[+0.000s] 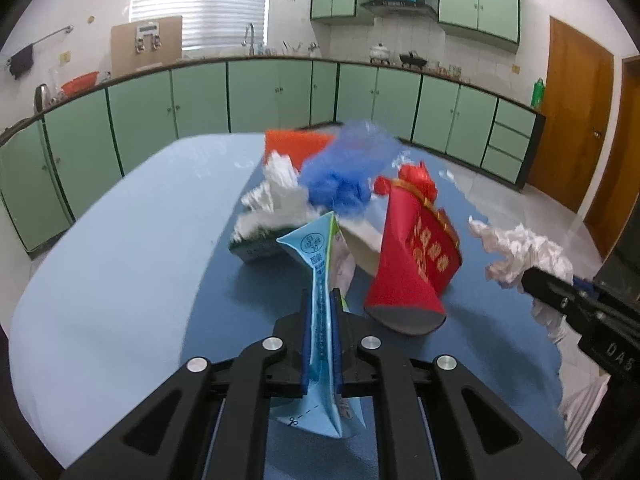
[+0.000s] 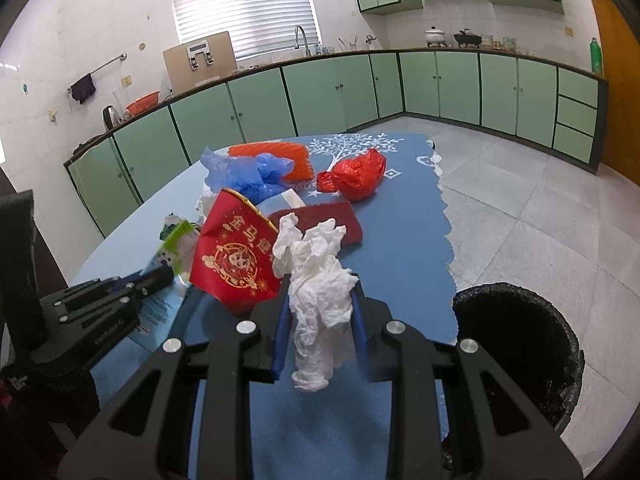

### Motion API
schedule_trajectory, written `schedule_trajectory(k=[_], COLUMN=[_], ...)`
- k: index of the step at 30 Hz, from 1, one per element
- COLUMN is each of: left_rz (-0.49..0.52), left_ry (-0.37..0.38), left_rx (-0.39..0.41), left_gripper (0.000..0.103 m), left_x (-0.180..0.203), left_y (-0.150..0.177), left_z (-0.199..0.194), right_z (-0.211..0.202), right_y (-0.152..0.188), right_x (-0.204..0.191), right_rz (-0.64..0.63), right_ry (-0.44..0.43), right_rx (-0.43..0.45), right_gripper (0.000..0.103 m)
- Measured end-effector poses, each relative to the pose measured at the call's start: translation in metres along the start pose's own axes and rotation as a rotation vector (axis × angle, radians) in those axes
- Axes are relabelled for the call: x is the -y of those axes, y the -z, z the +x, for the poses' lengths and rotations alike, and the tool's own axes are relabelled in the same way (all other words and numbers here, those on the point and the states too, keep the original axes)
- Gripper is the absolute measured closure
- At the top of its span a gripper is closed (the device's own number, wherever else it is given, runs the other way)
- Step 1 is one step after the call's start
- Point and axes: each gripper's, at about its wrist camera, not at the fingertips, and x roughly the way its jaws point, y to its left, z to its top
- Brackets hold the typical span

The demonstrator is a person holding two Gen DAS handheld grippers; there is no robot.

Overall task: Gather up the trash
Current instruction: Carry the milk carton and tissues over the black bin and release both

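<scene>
My left gripper is shut on a flattened light blue carton and holds it above the blue table. It also shows at the left of the right wrist view. My right gripper is shut on a crumpled white tissue, also seen in the left wrist view. A red paper packet with gold print lies just ahead of both grippers. Behind it lie a blue plastic bag, a red plastic bag and a white wrapper.
A black-lined trash bin stands on the floor at the table's right edge, to the right of my right gripper. An orange mat and a dark red pad lie on the table. Green cabinets line the far walls.
</scene>
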Motion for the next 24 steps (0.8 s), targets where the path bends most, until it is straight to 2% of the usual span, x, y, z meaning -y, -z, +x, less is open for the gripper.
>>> schedule_trajectory(k=[13, 24], left_rz=[0.029, 0.082], left_ry=[0.075, 0.190], left_rx=[0.098, 0.137], left_gripper=[0.095, 0.095], left_x=[0.016, 0.064], left_y=[-0.032, -0.057], left_z=[-0.037, -0.038], right_z=[-0.038, -0.075], right_y=[-0.022, -0.038], right_x=[0.004, 0.036], right_rz=[0.019, 0.037], right_ry=[-0.002, 0.087], right_rx=[0.085, 0.151], right_gripper=[0.077, 0.077])
